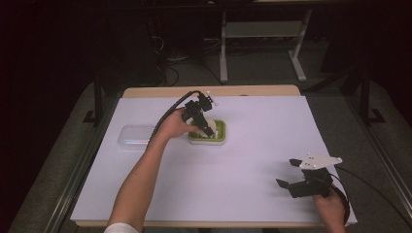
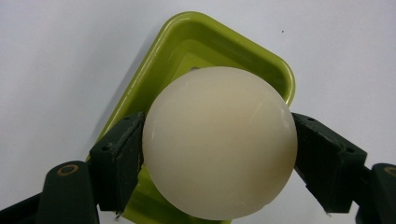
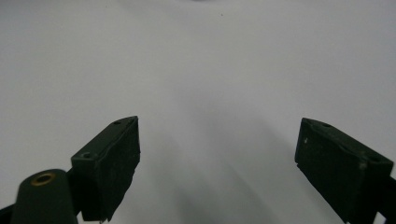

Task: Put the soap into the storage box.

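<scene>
While your left tool (image 2: 219,154) clamped the cream ball (image 2: 219,142) just over the green tray (image 2: 187,32) — placing step, likely — your right tool (image 3: 217,154) idled wide over the bench (image 1: 252,160). Next: lower, release gently.

Cream-white ball (image 2: 219,142), plain, no pattern. Lime-green tray (image 2: 163,70) showing a glossy rim. Both hand-held grippers, left (image 2: 219,154) and right (image 3: 217,168), showing black pads. Desk (image 1: 252,160) wearing a plain white cover, its wood edge showing tan. Clear lid (image 1: 136,137) looking pale, see-through.
</scene>
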### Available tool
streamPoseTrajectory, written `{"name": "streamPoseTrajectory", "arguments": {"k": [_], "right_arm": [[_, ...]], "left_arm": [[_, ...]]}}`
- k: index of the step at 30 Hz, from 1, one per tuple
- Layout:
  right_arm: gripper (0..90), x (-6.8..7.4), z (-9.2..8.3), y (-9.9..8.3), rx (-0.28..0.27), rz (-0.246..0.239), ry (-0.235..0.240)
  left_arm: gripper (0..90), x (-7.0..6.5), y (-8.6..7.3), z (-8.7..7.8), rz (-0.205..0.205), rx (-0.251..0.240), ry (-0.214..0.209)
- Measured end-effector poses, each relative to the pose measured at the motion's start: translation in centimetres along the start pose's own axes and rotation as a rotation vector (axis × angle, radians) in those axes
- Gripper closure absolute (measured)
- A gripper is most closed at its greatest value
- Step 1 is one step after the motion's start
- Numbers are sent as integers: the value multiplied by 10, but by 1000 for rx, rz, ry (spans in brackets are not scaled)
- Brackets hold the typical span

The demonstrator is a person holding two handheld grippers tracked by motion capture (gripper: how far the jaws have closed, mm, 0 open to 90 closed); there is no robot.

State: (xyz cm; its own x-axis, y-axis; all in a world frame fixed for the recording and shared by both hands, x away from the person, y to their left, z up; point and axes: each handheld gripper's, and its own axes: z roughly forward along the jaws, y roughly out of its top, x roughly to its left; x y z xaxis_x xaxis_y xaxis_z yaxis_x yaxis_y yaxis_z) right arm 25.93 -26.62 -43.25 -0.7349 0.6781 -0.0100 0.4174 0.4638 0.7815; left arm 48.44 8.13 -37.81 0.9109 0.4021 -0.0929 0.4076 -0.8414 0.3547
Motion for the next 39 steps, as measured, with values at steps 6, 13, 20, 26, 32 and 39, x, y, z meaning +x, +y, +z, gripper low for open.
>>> {"name": "streamPoseTrajectory", "arguments": {"k": [6,13,20,26,32,39], "right_arm": [[134,0,0,0,2,-6,-2],[133,0,0,0,2,-8,-2],[134,0,0,0,1,-8,2],[133,0,0,0,1,-10,-1],[133,1,0,1,2,-9,2],[134,0,-1,1,1,-7,2]], "left_arm": [[224,2,0,3,-11,9,-2],[223,5,0,8,-29,22,1],[223,7,1,12,-33,29,8],[222,7,1,15,-47,32,7],[222,6,2,17,-45,36,8],[222,6,3,20,-43,43,7]]}}
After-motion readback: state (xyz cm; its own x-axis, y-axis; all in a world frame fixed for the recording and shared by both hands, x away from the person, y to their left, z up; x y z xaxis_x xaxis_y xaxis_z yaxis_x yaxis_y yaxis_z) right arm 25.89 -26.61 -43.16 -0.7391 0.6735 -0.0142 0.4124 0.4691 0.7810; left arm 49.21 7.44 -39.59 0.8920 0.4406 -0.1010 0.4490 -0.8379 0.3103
